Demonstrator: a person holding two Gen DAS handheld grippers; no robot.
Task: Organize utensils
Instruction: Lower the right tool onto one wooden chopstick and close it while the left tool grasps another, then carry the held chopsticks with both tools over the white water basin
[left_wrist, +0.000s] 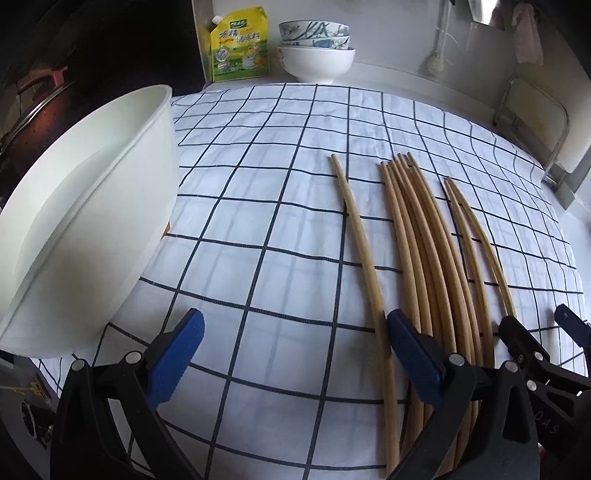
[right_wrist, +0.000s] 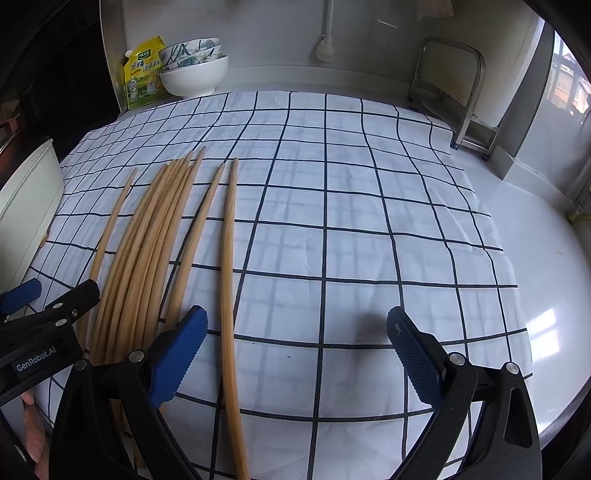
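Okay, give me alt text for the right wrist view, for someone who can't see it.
Bamboo chopsticks lie side by side on a blue-checked white cloth, one of them between the open blue-padded jaws of the right gripper. The left gripper enters at the left edge; stacked bowls and a yellow pouch stand at the back.

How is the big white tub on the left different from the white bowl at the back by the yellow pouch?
The white tub is far larger, with tall, straight sloping walls; the white bowl is small, rounded and stands on a foot. The tub sits at the left edge of the checked cloth and looks empty; the bowl stands behind the cloth with patterned bowls stacked in it. Both are plain white and upright.
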